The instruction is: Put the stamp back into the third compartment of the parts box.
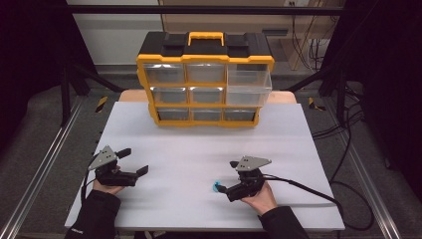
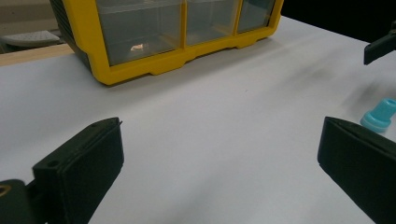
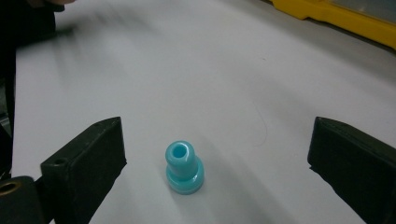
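Not yet gripped: small turquoise plastic stepped peg (image 3: 184, 167) upright on the white desk (image 1: 209, 149) between the spread jaws of the right gripper (image 1: 225, 176), untouched, left gripper (image 1: 135, 160) likewise spread and empty, pickup and putting away still ahead.

The white table top (image 1: 199, 149) lies bare across its middle — open room between the yellow drawer cabinet (image 1: 205, 79) at the far edge and the two grippers near the front. The cabinet blocks the far centre, one upper right drawer (image 1: 249, 79) jutting out. A small blue piece (image 3: 184, 167) stands upright between the right gripper (image 3: 215, 163)'s wide-apart jaws, touching neither — the one obstacle there. The left gripper (image 2: 219, 158)'s gap is clear.
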Available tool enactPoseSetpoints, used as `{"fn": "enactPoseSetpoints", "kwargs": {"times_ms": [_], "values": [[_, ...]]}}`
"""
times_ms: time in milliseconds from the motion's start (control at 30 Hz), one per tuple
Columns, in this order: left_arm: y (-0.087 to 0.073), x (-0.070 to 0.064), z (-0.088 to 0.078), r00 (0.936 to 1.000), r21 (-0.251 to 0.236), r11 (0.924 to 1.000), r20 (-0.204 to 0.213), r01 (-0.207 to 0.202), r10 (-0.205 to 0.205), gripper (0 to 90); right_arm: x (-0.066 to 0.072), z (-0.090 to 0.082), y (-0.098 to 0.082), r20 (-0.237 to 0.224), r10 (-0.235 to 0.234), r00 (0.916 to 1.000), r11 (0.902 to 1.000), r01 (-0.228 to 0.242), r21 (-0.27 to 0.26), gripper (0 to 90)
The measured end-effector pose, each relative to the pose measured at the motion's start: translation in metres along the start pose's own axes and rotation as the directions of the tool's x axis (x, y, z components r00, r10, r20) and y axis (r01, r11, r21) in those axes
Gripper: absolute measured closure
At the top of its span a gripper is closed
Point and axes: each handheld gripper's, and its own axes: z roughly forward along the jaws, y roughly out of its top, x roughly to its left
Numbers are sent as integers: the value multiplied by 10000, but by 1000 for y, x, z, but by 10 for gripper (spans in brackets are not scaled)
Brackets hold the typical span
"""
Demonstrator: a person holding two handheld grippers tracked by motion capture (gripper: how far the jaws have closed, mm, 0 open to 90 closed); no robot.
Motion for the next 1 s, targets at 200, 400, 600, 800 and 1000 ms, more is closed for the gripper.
{"fn": "enactPoseSetpoints", "kwargs": {"times_ms": [200, 400, 600, 800, 1000], "values": [[0, 0, 0, 10000, 20, 10000, 9, -2, 2, 0, -1, 8, -4, -151, 56, 9999, 9991, -50, 414, 120], [0, 0, 1, 10000, 33, 10000, 0, -3, 3, 0, -1, 11, -6, -455, -52, 9990, 9978, 81, 659, 225], [0, 0, 0, 10000, 27, 10000, -2, -7, 7, 0, -1, 13, -8, -637, -78, 9979, 9959, 135, 894, 327], [0, 0, 1, 10000, 29, 10000, -2, -9, 9, 0, -1, 14, -8, -843, -88, 9964, 9951, 170, 971, 430], [0, 0, 1, 10000, 39, 10000, -7, -15, 15, 0, 0, 15, -8, -1107, -151, 9937, 9944, 266, 1025, 531]]}}
